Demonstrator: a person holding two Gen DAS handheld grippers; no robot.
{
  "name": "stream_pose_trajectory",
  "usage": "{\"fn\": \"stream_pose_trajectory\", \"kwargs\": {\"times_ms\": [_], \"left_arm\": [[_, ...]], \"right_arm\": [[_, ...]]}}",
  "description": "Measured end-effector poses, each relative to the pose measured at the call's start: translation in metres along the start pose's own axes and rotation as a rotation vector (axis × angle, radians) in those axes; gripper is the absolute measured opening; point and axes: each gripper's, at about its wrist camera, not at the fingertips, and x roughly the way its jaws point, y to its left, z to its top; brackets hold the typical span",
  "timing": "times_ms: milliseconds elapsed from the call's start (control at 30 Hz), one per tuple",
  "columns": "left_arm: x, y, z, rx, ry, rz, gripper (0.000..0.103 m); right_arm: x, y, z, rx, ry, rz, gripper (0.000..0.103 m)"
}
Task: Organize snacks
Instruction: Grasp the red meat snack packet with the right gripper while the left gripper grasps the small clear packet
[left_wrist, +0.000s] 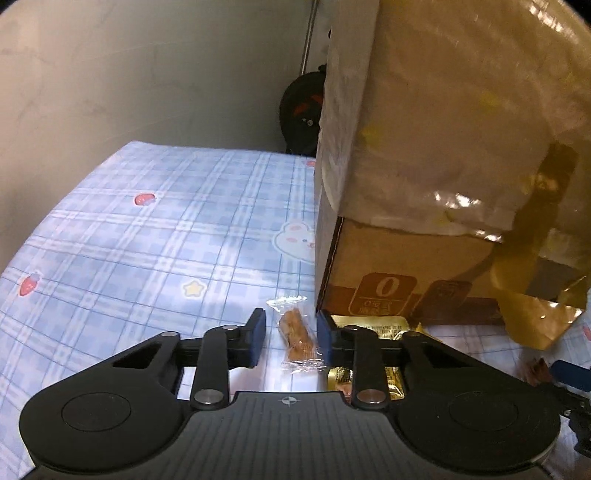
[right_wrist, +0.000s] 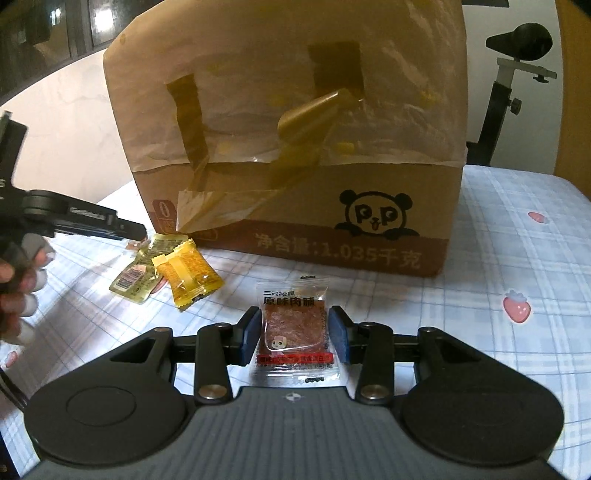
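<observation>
Both tools close in front of the cardboard box (right_wrist: 295, 155) for pickup: left tool (left_wrist: 291, 341) straddles a clear-wrapped snack stick (left_wrist: 297, 341), right tool (right_wrist: 294, 334) pinches a jerky packet (right_wrist: 293, 328); yellow candies (right_wrist: 186, 271) wait left.

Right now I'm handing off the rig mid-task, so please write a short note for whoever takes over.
Left hand-held gripper: nearly closed around a clear-wrapped brown snack on the tablecloth; only one pad seems to touch.
Right hand-held gripper: closed around a jerky packet, also on the cloth.
Cardboard box stands just behind. Yellow packets lie loose beside it.
Done: both snacks lined up.
Left: lift and sort them, then the yellow ones.
</observation>
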Motion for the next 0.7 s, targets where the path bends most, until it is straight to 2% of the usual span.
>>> {"fn": "stream_pose_trajectory", "kwargs": {"times_ms": [167,333,567,700], "left_arm": [[0.001,-0.003,-0.008,0.038,-0.008,0.014,0.023],[-0.017,0.000,-0.019,0.035,-0.029,0.013,0.019],[-0.046,-0.004,-0.028,0.039,-0.072,-0.018,0.019],[-0.051,-0.010,-0.034,0.027,-0.064,-0.032,0.019]], "right_arm": [[0.000,-0.001,0.000,0.013,-0.002,0.011,0.043],[-0.002,0.000,0.000,0.008,-0.001,0.008,0.043],[-0.001,0.000,-0.001,0.008,-0.001,0.008,0.043],[0.000,0.000,-0.001,0.005,0.000,0.011,0.043]]}}
